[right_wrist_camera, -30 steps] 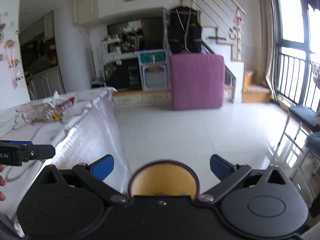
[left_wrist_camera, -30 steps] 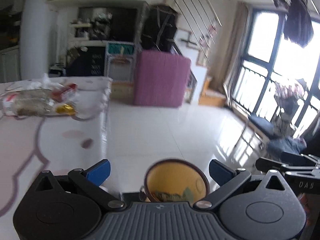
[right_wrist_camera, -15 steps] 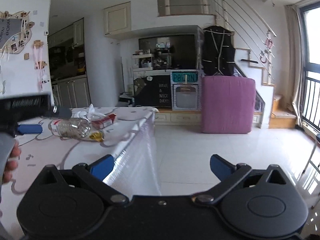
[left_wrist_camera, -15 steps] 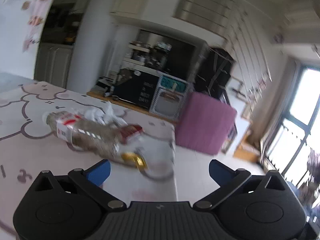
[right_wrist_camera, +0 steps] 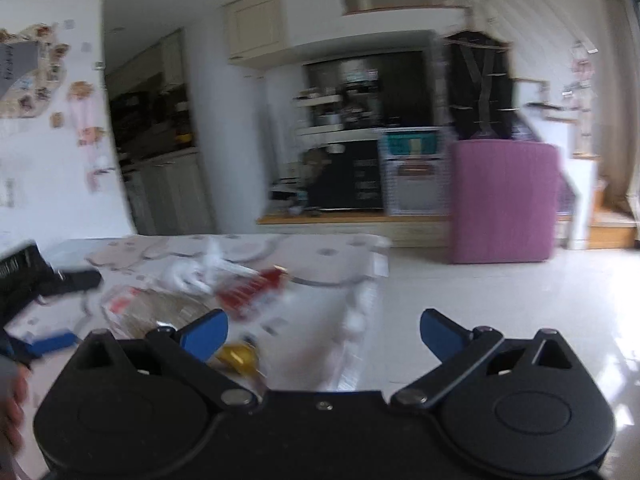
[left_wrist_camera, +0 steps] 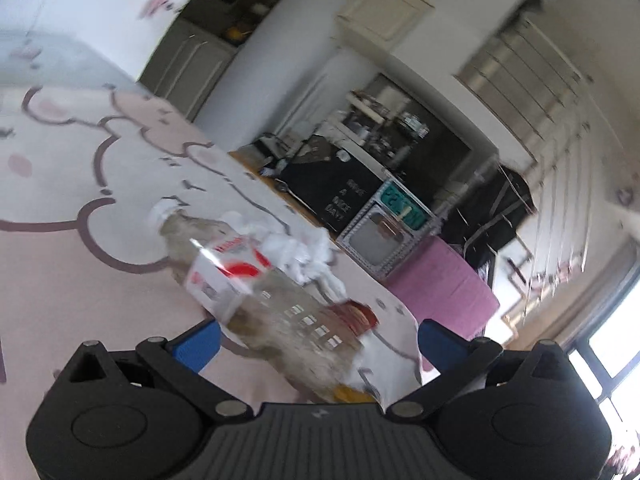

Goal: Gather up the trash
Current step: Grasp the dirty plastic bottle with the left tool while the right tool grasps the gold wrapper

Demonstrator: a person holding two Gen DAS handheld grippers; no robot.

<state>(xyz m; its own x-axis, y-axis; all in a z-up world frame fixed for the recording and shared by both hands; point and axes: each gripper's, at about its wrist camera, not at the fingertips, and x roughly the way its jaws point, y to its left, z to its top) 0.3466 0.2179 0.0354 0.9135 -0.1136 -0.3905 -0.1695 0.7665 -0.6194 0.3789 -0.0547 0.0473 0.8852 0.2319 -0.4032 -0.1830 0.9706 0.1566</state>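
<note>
Blue-tipped fingers of my left gripper (left_wrist_camera: 318,342) spread wide, gripping nothing, tilted, low over table (left_wrist_camera: 60,280). Bottle (left_wrist_camera: 276,300) lies on its side between them, cap pointing away; tissue (left_wrist_camera: 300,252) and red pack (left_wrist_camera: 354,314) touching it. My right gripper (right_wrist_camera: 324,330) level, also agape and empty, beside table edge, trash left of centre.

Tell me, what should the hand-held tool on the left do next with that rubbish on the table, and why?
Probably ease the left gripper forward and down until its open jaws straddle the plastic bottle, then close. The bottle lies on its side on the table, right in front of the jaws and between them in the left view, not yet gripped. Crumpled tissue and a red wrapper lie against it.
</note>
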